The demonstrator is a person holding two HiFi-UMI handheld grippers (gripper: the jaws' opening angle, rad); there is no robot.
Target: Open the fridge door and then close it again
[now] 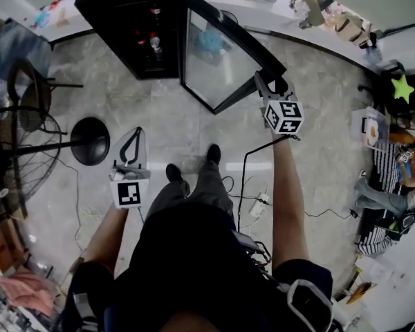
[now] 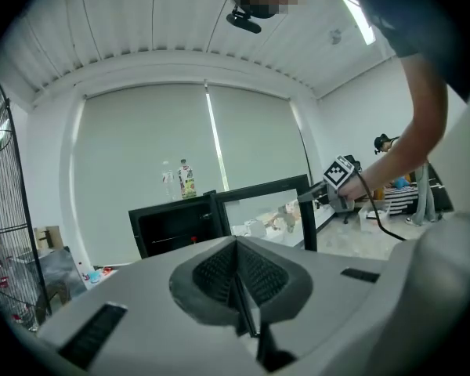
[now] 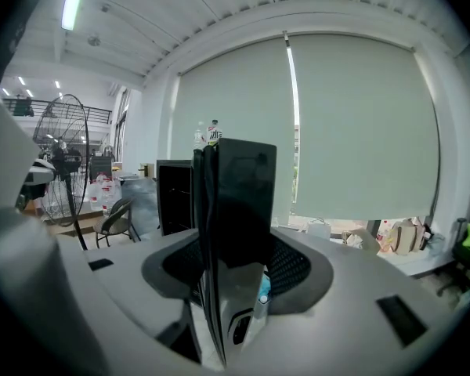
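the right gripper point(image 1: 264, 83) has its fingers pinching the free edge of the door point(image 1: 218, 61), which stands wide open off the fridge point(image 1: 131, 33), likely to steer its swing, while the left gripper point(image 1: 133, 140), fingers pressed together and empty, hangs aside.

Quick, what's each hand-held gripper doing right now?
Left hand-held gripper: closed, holding nothing.
Right hand-held gripper: clamped on the open fridge door at its edge.

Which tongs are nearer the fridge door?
Right. The right tongs clamp the open fridge door at its edge; the left tongs, shut and empty, hang back from it.
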